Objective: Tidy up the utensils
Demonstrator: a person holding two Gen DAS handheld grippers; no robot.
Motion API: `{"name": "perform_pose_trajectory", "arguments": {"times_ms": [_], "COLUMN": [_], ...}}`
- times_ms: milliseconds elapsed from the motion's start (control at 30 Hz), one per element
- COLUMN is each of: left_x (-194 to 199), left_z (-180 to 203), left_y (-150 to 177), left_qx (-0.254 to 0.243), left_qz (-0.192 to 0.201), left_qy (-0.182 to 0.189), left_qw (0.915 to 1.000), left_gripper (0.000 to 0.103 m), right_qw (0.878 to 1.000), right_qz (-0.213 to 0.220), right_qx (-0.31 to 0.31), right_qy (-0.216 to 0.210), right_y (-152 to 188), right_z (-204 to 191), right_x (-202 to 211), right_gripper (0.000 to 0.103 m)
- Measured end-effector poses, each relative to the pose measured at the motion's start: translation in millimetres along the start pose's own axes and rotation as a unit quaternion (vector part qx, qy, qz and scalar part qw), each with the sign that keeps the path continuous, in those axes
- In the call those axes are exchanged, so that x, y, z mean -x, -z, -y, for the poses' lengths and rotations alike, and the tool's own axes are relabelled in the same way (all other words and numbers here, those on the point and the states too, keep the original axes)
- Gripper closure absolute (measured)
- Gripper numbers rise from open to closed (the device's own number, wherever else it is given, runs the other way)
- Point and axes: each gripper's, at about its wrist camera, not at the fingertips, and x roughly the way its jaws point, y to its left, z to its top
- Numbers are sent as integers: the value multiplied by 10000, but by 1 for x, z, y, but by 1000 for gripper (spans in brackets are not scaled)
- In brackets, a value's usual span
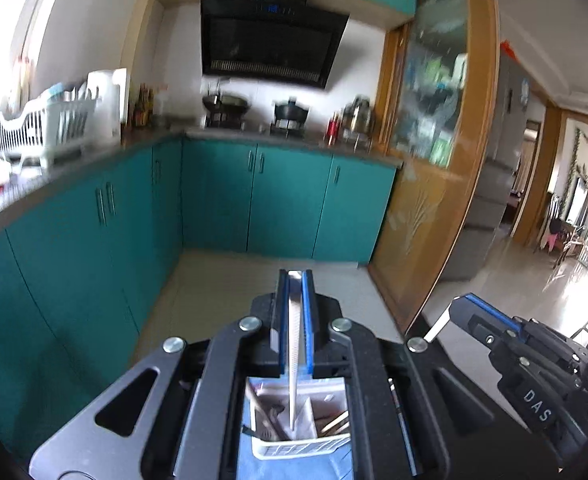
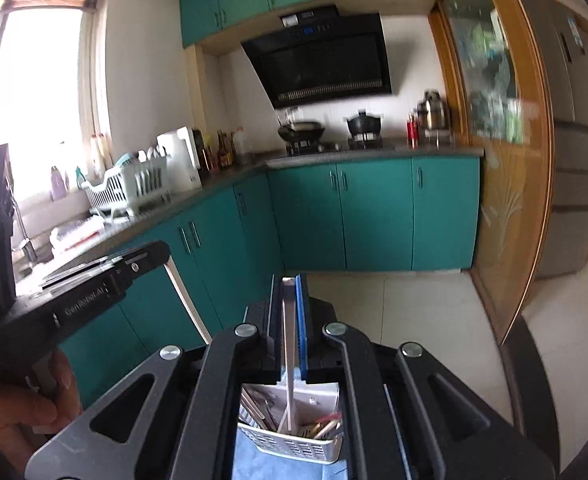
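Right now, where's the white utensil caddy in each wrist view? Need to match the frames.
Left wrist: white utensil caddy at bottom centre, seen through the gap in the left gripper.
Right wrist: caddy at bottom centre, behind the right gripper.
Shared landmark: black range hood above the stove.
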Motion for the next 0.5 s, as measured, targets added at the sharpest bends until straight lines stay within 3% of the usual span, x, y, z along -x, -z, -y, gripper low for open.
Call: {"name": "perform_pose_trajectory", "arguments": {"times_ms": [100, 133, 167, 200, 233, 267, 333, 433, 500], "left_x": [-29, -35, -36, -35, -28, -17, 9, 64, 98], "left_z": [-12, -16, -18, -20, -22, -24, -27, -30, -29], "left_y": [31, 41, 49, 58, 66, 72, 83, 105, 130], "left_qx": [75, 115, 129, 118, 108, 103, 115, 170, 128], "left_qz": [-292, -348, -366, -385, -351, -270, -147, 135, 272], "left_qy": [-39, -53, -39, -70, -137, -159, -155, -284, -547], "left_qw": [9995, 9993, 9992, 9992, 9992, 9995, 9997, 9994, 9981], "left_gripper": [97, 91, 70, 57, 41, 40, 36, 13, 6], "right_qw": [9996, 9993, 9990, 9984, 9981, 9983, 9992, 9995, 9996], "right_qz": [-281, -376, -450, -570, -612, -570, -231, 71, 160], "right_qx": [-25, -37, -43, -55, -80, -125, -232, -205, -117], "right_qy": [38, 37, 21, 11, 43, 95, 215, 223, 219], "right_y": [31, 41, 48, 56, 63, 66, 72, 83, 96], "right_z": [7, 9, 9, 11, 11, 12, 13, 10, 6], "right_x": [-26, -33, -36, -38, -36, -31, -5, 47, 79], "right_gripper": [96, 96, 87, 76, 44, 24, 14, 3, 3]}}
